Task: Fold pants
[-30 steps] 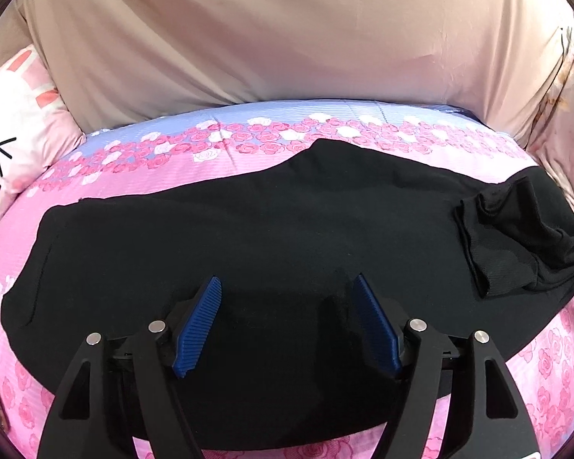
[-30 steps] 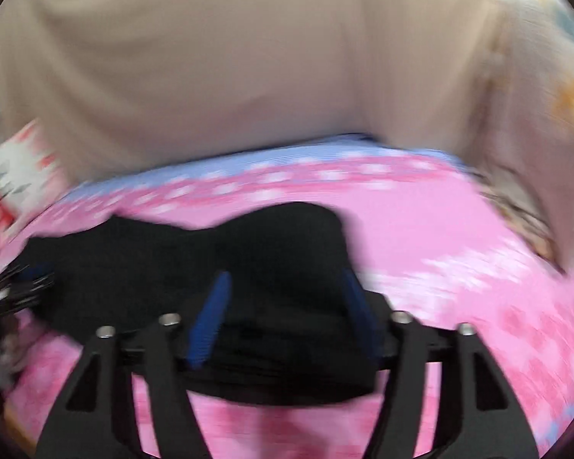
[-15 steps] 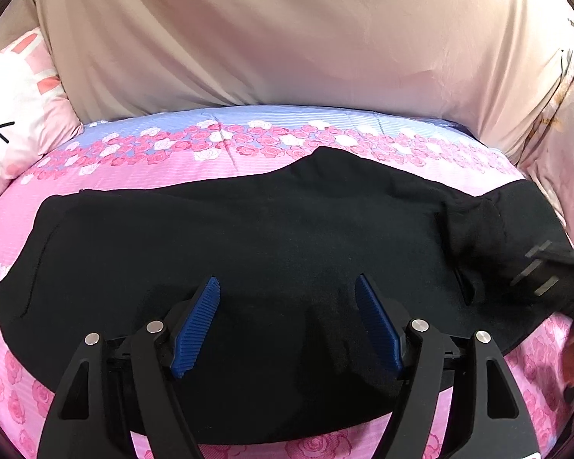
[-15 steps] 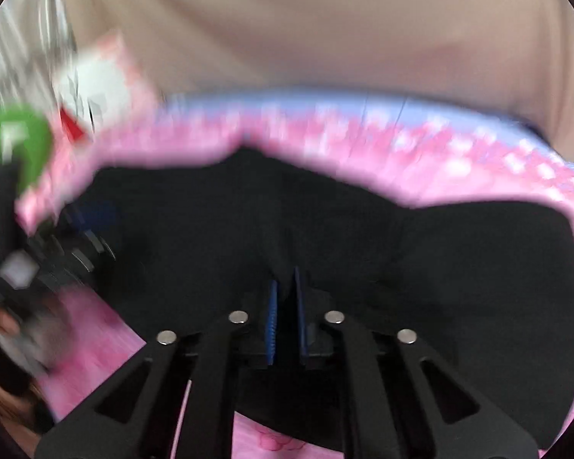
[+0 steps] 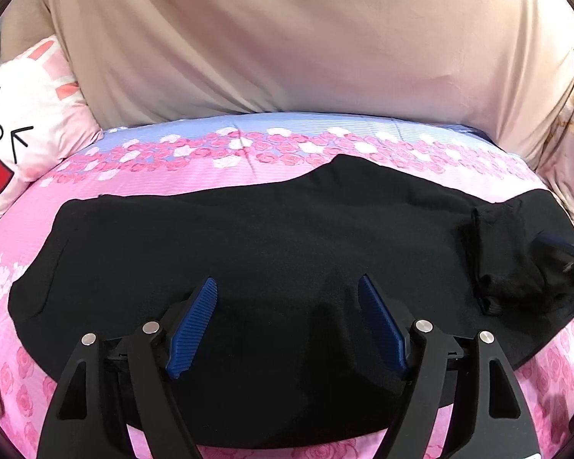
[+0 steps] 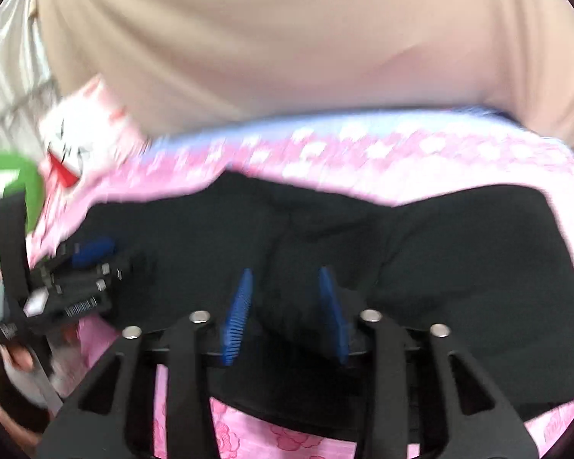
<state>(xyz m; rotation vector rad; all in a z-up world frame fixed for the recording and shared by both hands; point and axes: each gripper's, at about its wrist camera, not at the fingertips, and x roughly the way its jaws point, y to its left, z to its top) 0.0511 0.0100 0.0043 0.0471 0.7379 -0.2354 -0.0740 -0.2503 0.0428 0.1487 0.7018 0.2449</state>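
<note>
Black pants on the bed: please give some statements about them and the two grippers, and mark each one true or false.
1. The black pants lie on a pink floral bedsheet. True.
2. The left gripper is shut on the pants. False: its jaws stand wide apart.
3. The right gripper is open. True.
4. The rabbit pillow lies on top of the pants. False: it sits apart from them, at the bed's edge.
</note>
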